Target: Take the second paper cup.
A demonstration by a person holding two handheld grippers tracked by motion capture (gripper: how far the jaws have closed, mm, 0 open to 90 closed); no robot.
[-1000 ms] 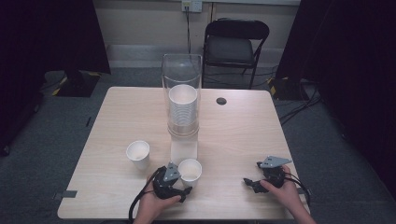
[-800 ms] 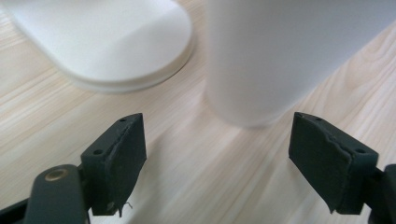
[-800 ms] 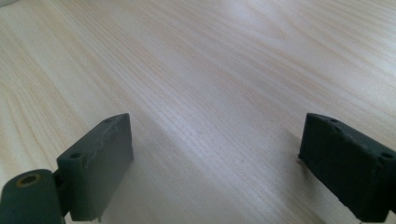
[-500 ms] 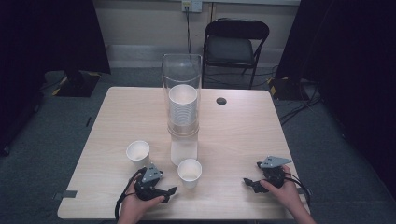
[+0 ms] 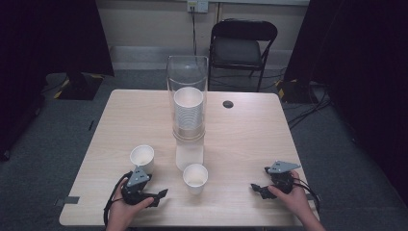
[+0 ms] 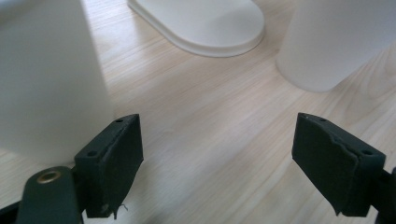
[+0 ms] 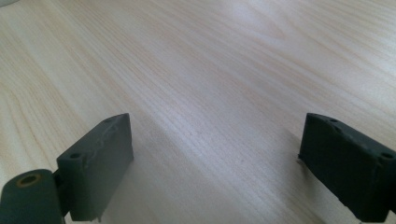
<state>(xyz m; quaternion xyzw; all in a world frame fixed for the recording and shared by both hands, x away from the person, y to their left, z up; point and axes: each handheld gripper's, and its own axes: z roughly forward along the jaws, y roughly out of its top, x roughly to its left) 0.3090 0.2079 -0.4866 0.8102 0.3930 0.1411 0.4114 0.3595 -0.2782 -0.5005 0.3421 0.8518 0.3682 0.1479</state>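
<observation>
Left gripper (image 5: 159, 195) sits at lower left of the high view w/ jaws spread wide, nothing between them; right gripper (image 5: 257, 188) at lower right is likewise released, resting over bare table (image 5: 250, 139). Key relation: the near paper cup (image 5: 195, 178), upright, mouth up, lies just right of and slightly above the left gripper's tips in frame, clearly closer to it than to the right gripper. A second paper cup (image 5: 142, 158) stands just above the left gripper, close beside it. In the left gripper view that cup (image 6: 46, 74) looms at left, near cup (image 6: 331, 42) at upper right. Clear cup dispenser (image 5: 188, 103) w/ its cup stack (image 5: 188, 113) stands mid-frame. Likely next grab: left hand, approaching the near cup sideways, its axis being vertical.
</observation>
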